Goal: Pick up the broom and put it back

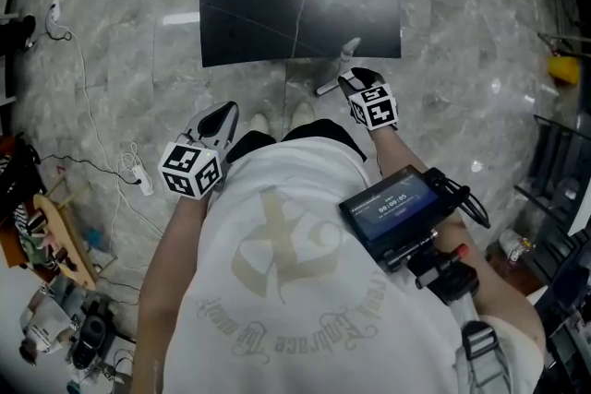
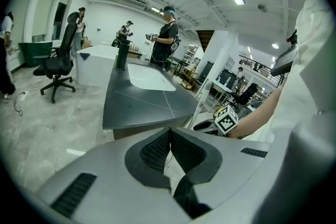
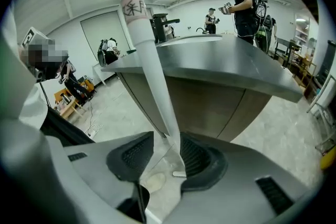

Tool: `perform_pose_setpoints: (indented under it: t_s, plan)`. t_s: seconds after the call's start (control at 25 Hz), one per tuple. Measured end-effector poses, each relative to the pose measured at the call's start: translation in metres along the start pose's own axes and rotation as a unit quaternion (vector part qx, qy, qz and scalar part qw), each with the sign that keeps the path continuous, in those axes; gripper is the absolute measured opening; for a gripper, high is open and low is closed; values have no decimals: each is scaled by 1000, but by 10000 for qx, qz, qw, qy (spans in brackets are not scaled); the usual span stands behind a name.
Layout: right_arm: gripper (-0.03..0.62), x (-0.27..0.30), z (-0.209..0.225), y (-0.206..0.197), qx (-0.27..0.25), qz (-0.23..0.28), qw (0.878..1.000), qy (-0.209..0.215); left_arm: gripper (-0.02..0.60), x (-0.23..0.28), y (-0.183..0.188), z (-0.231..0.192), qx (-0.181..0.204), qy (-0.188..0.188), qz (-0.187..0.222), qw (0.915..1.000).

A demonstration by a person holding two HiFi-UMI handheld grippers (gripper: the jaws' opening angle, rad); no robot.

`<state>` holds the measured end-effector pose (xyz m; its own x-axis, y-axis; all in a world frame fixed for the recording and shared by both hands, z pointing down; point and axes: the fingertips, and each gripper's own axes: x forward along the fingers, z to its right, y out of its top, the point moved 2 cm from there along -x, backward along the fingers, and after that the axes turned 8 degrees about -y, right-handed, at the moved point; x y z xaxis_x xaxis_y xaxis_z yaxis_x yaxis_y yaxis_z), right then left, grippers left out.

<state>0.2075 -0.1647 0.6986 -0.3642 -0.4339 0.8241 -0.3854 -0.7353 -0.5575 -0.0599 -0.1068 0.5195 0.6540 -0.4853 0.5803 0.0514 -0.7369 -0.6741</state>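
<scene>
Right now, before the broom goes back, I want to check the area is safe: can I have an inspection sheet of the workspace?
Surface: grey marble floor, dark counter ahead.
Job's things: white broom handle standing by the counter's edge.
Clutter: wooden item and small oddments at far left.
Grippers: right claw open around the broom handle; left claw shut, empty.
Cables: white cable and power strip on the floor, left.
Surroundings: office chair, people standing beyond the counter.
</scene>
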Motion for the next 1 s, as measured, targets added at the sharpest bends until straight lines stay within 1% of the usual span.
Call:
perform_pose_setpoints:
  t_s: [0.16, 0.36, 0.56, 0.64, 0.72, 0.8, 1.0]
  plan:
    - [166, 10, -3, -3, -220, -103, 9997, 29, 12, -11, -1, 3, -80, 201, 116, 9997]
    - [173, 19, -1, 3, 57, -85, 9998, 146, 12, -27, -7, 7, -211, 493, 239, 9983]
    - [172, 26, -4, 5, -89, -233, 9995, 205, 12, -40, -12, 13, -290, 670, 305, 9969]
    - [166, 26, -2, 1, -69, -314, 9993, 168, 12, -44, -12, 14, -307, 712, 320, 9965]
    - [130, 26, 2, -2, 16, -340, 9994, 106, 13, -46, -13, 15, -343, 736, 317, 9962]
    - [127, 25, 3, -3, 75, -294, 9995, 69, 12, -47, -17, 16, -394, 728, 291, 9961]
    - [115, 26, 4, -2, -135, -244, 9996, -30, 12, -45, -24, 22, -356, 621, 149, 9973]
